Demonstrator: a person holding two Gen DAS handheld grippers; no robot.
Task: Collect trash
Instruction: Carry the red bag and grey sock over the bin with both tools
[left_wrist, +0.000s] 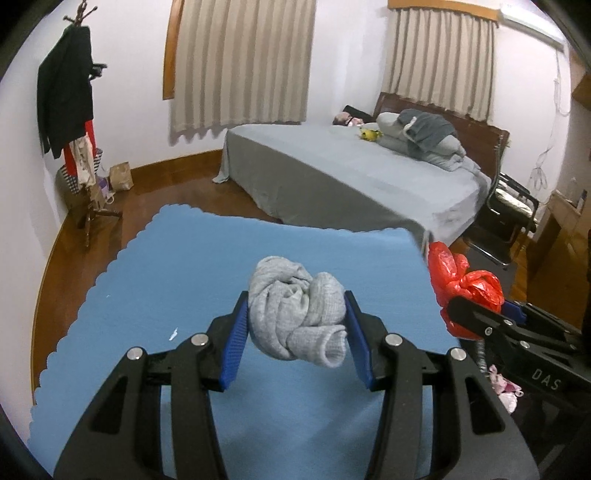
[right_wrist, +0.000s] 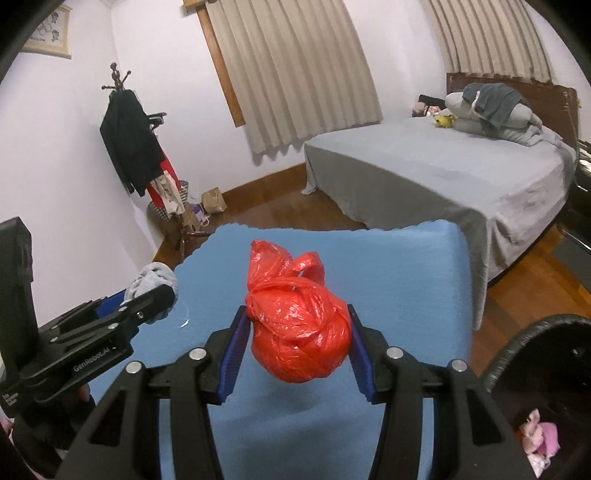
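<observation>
My left gripper (left_wrist: 295, 332) is shut on a balled grey sock (left_wrist: 295, 314) and holds it in the air above the blue cloth-covered table (left_wrist: 184, 266). Its blue pads press the sock from both sides. My right gripper (right_wrist: 297, 339) is shut on a knotted red plastic bag (right_wrist: 299, 332), also lifted off the blue table (right_wrist: 406, 280). In the left wrist view the red bag (left_wrist: 465, 284) and right gripper (left_wrist: 476, 317) show at the right edge. The right wrist view shows the left gripper (right_wrist: 147, 295) at the left, with the grey sock (right_wrist: 155, 277) in it.
A small white scrap (left_wrist: 173, 334) lies on the blue cloth. A dark bin (right_wrist: 535, 362) holding pink rubbish (right_wrist: 537, 437) stands at the table's right. Beyond are a grey bed (left_wrist: 351, 173), a coat stand (left_wrist: 74, 110), a brown paper bag (left_wrist: 121, 176) and wooden floor.
</observation>
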